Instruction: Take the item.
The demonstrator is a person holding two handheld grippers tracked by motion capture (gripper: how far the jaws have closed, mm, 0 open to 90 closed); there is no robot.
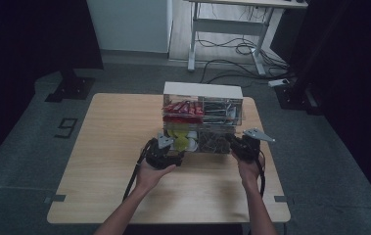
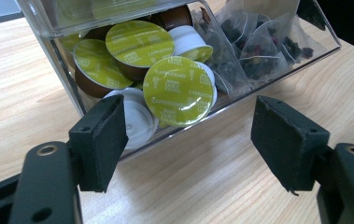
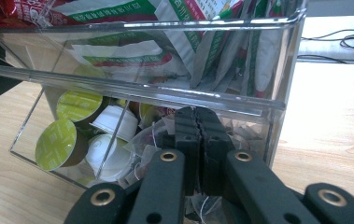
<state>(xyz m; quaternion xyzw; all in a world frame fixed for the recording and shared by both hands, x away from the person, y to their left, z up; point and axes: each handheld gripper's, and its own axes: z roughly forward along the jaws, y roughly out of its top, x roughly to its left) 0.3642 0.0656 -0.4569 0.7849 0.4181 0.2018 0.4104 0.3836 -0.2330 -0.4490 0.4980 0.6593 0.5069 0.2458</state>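
At mid-table, toward the far side, sits a clear acrylic organiser (image 1: 202,117) on the wooden table (image 1: 114,147): upper tier w/ red sachets (image 1: 182,108) far left and green-print packets (image 3: 174,28) far right, lower tilt-out bin (image 2: 268,79) on the near side, w/ green-lidded coffee capsules (image 2: 177,91) at left and tea bags (image 2: 263,42) at right. Both grippers are at that bin's near edge. Right gripper (image 3: 198,140) has its jaws pressed together, nothing pinched btwn them, tips against the bin front by the tea-bag side, prob. steadying or holding it tilted. Left gripper (image 2: 188,140) has jaws spread wide, nothing btwn the pads, hovering just near of the capsule side. Step looks like reach-in for a capsule, grasp not yet made. Next move prob. needs the left jaws to go fwd over the bin lip, straddle one capsule, then close; the round lid could slip.
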